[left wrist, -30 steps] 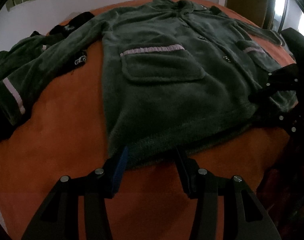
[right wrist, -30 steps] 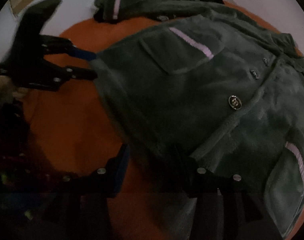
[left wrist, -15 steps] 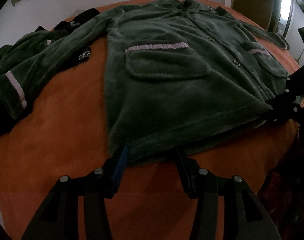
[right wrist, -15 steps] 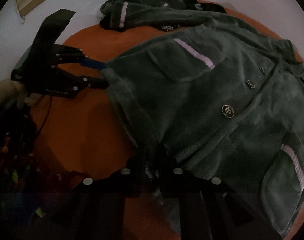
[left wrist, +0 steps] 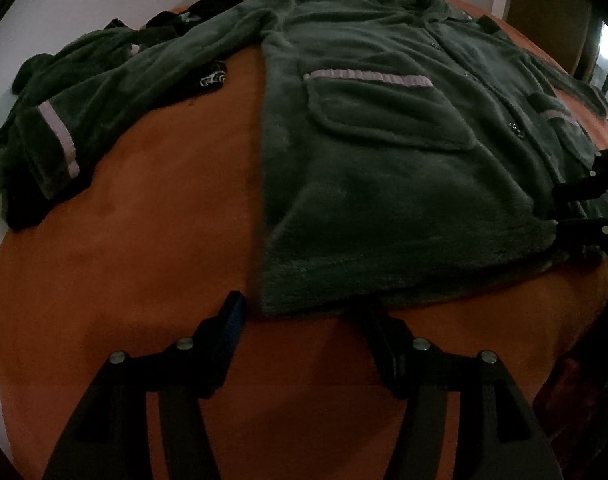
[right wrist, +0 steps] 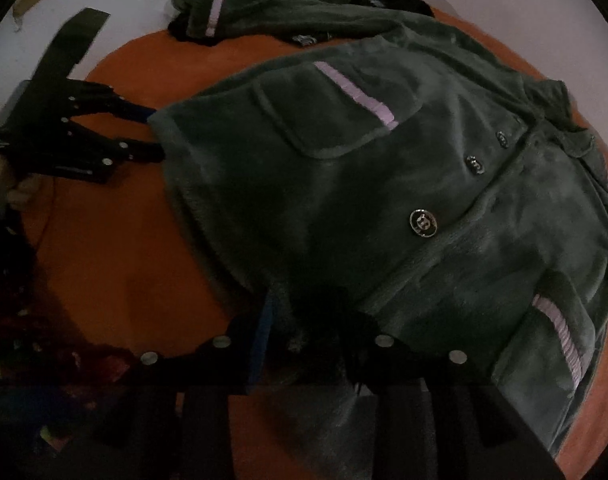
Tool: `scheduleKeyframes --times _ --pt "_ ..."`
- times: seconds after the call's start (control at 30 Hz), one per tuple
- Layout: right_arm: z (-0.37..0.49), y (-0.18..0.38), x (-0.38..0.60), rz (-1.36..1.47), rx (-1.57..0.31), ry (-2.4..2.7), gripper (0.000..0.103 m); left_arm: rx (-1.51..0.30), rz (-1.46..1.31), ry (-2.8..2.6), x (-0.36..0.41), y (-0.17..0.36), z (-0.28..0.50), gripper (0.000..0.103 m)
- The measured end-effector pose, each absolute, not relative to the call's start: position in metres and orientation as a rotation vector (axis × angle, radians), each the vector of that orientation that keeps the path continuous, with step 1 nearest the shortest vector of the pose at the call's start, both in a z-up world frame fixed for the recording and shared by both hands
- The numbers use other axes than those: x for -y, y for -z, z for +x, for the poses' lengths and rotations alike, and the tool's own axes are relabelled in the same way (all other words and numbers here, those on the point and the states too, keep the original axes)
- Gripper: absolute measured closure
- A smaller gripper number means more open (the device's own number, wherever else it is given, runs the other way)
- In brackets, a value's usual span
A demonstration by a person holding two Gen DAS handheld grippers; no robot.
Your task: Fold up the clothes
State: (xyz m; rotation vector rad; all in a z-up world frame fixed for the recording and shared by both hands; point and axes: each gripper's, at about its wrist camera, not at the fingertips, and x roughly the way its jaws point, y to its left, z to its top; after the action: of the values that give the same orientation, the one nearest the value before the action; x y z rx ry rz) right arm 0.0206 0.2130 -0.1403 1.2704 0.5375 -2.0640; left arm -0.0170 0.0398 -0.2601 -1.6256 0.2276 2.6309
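Note:
A dark green fleece jacket [left wrist: 383,180] [right wrist: 383,200] with lilac pocket trim lies spread, buttons up, on an orange bed cover [left wrist: 144,240] [right wrist: 116,260]. My left gripper [left wrist: 304,316] [right wrist: 156,134] sits at the hem's left corner. Its jaws are opening, and the hem edge lies between the fingers without being pinched. My right gripper [right wrist: 311,332] [left wrist: 559,210] is at the hem near the button placket. Its jaws are also opening, with a bunch of hem fabric loose between them. The left sleeve [left wrist: 60,132] [right wrist: 216,12] stretches away with a pale cuff stripe.
A black garment [left wrist: 212,76] lies under the outstretched sleeve. A person's hand [right wrist: 8,192] holds the left gripper. Dark clutter [right wrist: 24,340] sits beyond the bed's near edge. A white wall stands behind the bed, with a wooden door [left wrist: 543,8] at the far right.
The right gripper's jaws closed on the hem half a second ago and have since parted. The left jaws have spread wider. Neither gripper has shifted much along the hem.

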Motion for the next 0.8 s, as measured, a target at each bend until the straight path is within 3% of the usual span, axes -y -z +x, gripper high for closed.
scheduleKeyframes --times 0.03,0.1,0.37,0.57,0.8 --pt "0.021 0.140 -0.212 1.265 -0.537 2.061 0.079 -0.232 -1.625 -2.634 -0.040 0.259 -0.017 0.042" --pt "0.027 0.135 -0.210 1.224 -0.550 2.067 0.103 -0.237 -1.627 -2.639 -0.041 0.258 -0.017 0.042" --pt "0.062 0.137 -0.201 1.187 -0.620 1.992 0.103 -0.140 -1.646 -2.653 -0.034 0.256 -0.016 0.042" --pt "0.042 0.124 -0.210 1.238 -0.485 2.024 0.103 -0.131 -1.621 -2.568 -0.048 0.246 -0.014 0.042" --pt "0.026 0.063 -0.240 1.095 -0.307 2.241 0.103 -0.131 -1.427 -2.595 -0.085 0.196 -0.017 0.042"
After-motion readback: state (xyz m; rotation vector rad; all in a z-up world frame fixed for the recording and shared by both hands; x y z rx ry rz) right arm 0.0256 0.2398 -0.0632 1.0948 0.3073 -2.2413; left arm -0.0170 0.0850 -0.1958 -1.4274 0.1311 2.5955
